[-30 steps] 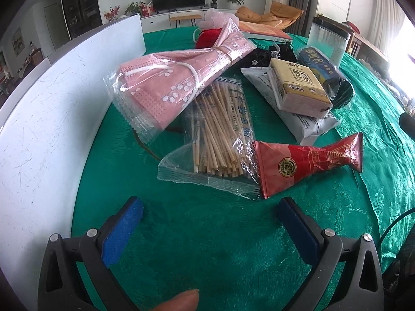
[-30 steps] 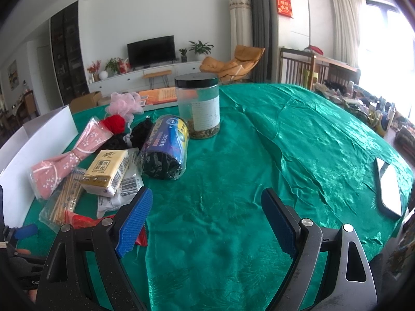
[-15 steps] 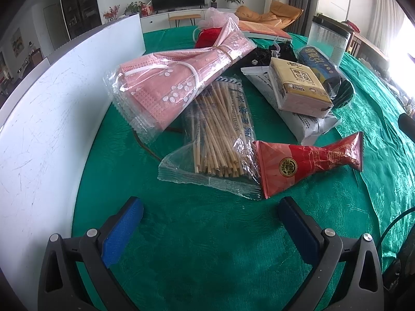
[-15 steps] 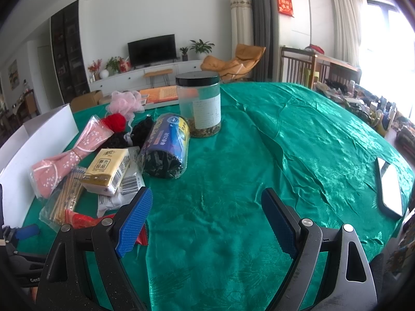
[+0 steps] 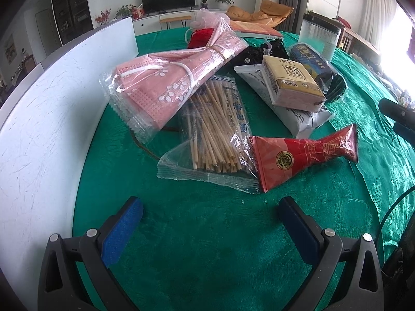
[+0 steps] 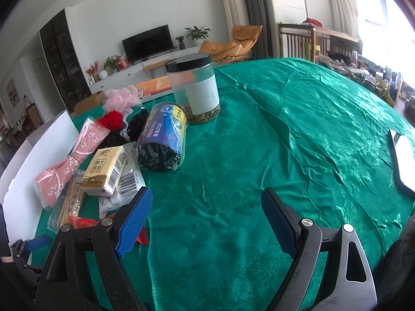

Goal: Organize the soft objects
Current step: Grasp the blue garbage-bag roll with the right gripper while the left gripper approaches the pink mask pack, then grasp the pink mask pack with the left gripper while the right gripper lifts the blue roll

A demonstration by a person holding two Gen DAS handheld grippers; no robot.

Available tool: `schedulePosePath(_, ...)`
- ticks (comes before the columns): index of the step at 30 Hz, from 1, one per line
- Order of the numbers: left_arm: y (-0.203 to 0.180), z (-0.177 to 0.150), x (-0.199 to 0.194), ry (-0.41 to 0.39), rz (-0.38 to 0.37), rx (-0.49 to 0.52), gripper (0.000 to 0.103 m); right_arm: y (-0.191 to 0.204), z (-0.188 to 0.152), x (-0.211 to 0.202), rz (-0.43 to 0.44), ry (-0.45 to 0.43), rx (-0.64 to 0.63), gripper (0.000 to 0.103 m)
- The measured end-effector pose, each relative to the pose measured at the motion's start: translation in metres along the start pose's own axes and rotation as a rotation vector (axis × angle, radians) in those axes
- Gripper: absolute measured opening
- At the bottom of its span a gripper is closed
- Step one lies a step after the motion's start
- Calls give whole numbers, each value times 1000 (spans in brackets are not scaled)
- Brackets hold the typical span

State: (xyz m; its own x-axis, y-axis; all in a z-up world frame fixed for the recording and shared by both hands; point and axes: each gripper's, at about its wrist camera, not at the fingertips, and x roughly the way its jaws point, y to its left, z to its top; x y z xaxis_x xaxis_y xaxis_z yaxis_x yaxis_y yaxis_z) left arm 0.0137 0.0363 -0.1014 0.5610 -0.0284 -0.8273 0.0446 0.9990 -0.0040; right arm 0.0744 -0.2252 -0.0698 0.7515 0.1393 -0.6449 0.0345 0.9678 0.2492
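Observation:
A pile of packets lies on the green tablecloth (image 5: 197, 246). A pink mask packet (image 5: 168, 77) lies far left, a clear bag of cotton swabs (image 5: 215, 132) in the middle, a red foil packet (image 5: 298, 155) to the right. A yellow tissue pack (image 5: 290, 83) rests on a white packet (image 5: 293, 111), beside a dark blue roll (image 5: 319, 67). My left gripper (image 5: 210, 225) is open and empty, just short of the swab bag. My right gripper (image 6: 207, 217) is open and empty over bare cloth, right of the tissue pack (image 6: 106, 168) and blue roll (image 6: 163, 137).
A white box wall (image 5: 46, 119) stands along the left. A clear jar with a black lid (image 6: 193, 88) stands behind the roll. Red (image 6: 111, 120), pink (image 6: 122, 98) and black (image 6: 137, 127) soft items lie at the back. A phone (image 6: 402, 165) lies at the far right.
Both grippers stay nearly still. A fingertip at the bottom of the left wrist view one second ago is gone.

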Motion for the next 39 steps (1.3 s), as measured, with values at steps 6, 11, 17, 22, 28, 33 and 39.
schedulePosePath(6,0,0,0,-10,-6,7,103,33,60,55,80,120,-84,88)
schedulePosePath(11,0,-1,0,-16,-8,13,103,61,81,118,62,279,-155,88)
schedulePosePath(17,1,-1,0,-18,-9,14,103,57,67,124,51,318,-176,61)
schedulePosePath(22,1,0,0,-26,-8,9,103,28,39,80,64,312,-191,61)
schedulePosePath(28,0,0,0,-28,-2,2,103,-25,36,53,-73,215,-130,61)
schedulePosePath(33,1,5,2,19,-23,32,103,-51,60,76,-187,126,-66,65)
schedulePosePath(39,7,18,-17,63,-108,63,103,-50,38,70,-158,115,-15,76)
